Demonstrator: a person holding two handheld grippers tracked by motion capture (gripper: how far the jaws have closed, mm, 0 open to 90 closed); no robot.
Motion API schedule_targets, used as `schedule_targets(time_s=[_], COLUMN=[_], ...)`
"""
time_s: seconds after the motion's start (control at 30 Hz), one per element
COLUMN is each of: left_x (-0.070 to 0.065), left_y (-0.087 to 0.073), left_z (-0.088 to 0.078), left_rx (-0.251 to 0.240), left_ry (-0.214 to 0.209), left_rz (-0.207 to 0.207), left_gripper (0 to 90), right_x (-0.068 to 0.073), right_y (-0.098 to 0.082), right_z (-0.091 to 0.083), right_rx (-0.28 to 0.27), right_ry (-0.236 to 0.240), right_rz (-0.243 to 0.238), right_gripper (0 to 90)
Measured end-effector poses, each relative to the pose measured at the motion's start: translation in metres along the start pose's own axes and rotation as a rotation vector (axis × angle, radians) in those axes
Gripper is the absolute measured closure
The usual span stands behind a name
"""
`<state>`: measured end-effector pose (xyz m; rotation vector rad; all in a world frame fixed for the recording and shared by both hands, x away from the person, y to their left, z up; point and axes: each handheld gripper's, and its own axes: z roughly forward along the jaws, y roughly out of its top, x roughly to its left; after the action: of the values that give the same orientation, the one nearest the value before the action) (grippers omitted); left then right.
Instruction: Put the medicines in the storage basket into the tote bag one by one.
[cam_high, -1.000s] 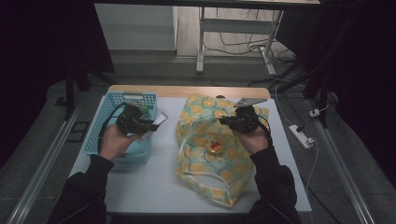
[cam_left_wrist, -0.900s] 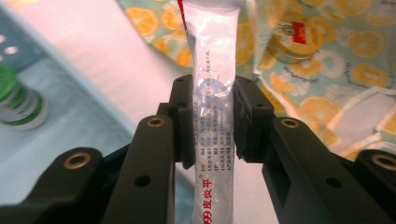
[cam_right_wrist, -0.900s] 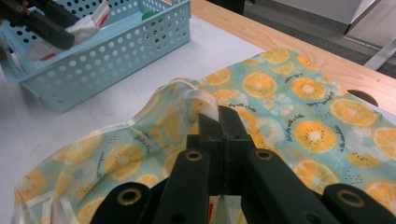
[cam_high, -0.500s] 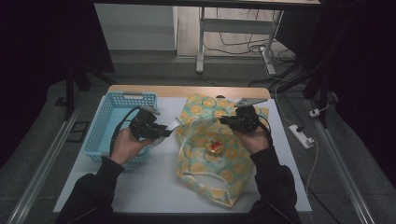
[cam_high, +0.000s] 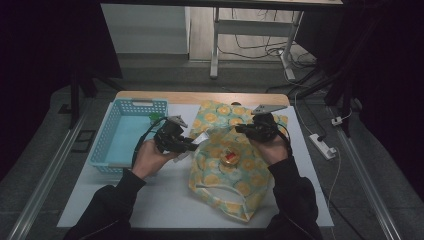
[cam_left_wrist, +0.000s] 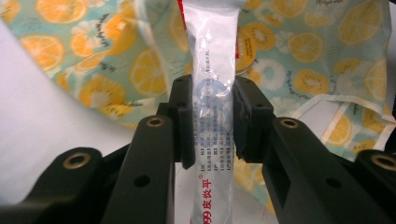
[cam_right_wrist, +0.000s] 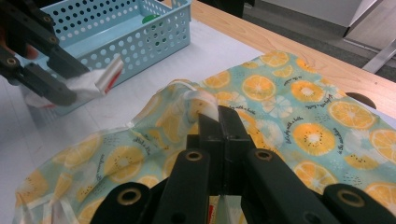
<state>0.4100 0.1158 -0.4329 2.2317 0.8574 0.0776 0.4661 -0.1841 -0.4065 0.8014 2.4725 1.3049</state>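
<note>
A fabric bag (cam_high: 225, 185) printed with orange slices lies on the white table, its mouth facing left. My right gripper (cam_high: 241, 129) is shut on the bag's upper edge (cam_right_wrist: 205, 105) and holds it lifted. My left gripper (cam_high: 192, 145) is shut on a white tube (cam_left_wrist: 212, 93) with red and blue print, gripped at mid-length. The tube's far end (cam_high: 201, 139) points at the bag's opening (cam_left_wrist: 140, 70). In the right gripper view, the left gripper (cam_right_wrist: 44, 70) and the tube (cam_right_wrist: 100, 79) hang just left of the bag. A small red and gold round item (cam_high: 230, 158) rests inside the bag.
A light blue perforated basket (cam_high: 117, 150) stands at the table's left with a green item (cam_right_wrist: 149, 18) in its far corner. The wooden table edge (cam_high: 200, 97) runs along the back. A power strip (cam_high: 322, 146) lies on the floor to the right.
My left gripper has carried the tube rightward, from over the basket to the bag's mouth. The right gripper has stayed put on the bag's edge.
</note>
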Motion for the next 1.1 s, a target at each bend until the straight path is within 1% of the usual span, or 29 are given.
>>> schedule_targets(time_s=[0.4,0.67,0.73,0.8,0.87,1.1], left_x=[-0.016,-0.023,-0.024,-0.024,-0.024,-0.017], left_y=[0.019,0.028,0.030,0.032,0.034,0.039], left_z=[0.026,0.045,0.050,0.055,0.060,0.075], left_rx=[0.011,0.024,0.028,0.026,0.027,0.019], left_ry=[-0.031,-0.049,-0.044,-0.050,-0.045,-0.045], left_rz=[0.033,0.042,0.047,0.042,0.041,0.020], left_gripper=[71.2,71.2,71.2,71.2,71.2,71.1], right_x=[0.000,0.000,0.000,0.001,0.001,0.001], right_y=[0.000,0.000,0.001,0.001,0.001,0.001], right_z=[0.000,-0.001,-0.001,-0.001,-0.001,-0.001], right_rx=[0.000,-0.003,-0.003,-0.004,-0.004,-0.006], right_ry=[0.003,0.003,0.003,0.004,0.004,0.006], right_rz=[-0.002,0.000,-0.001,-0.003,-0.004,-0.005], right_gripper=[89.8,89.7,89.7,89.8,89.8,89.7])
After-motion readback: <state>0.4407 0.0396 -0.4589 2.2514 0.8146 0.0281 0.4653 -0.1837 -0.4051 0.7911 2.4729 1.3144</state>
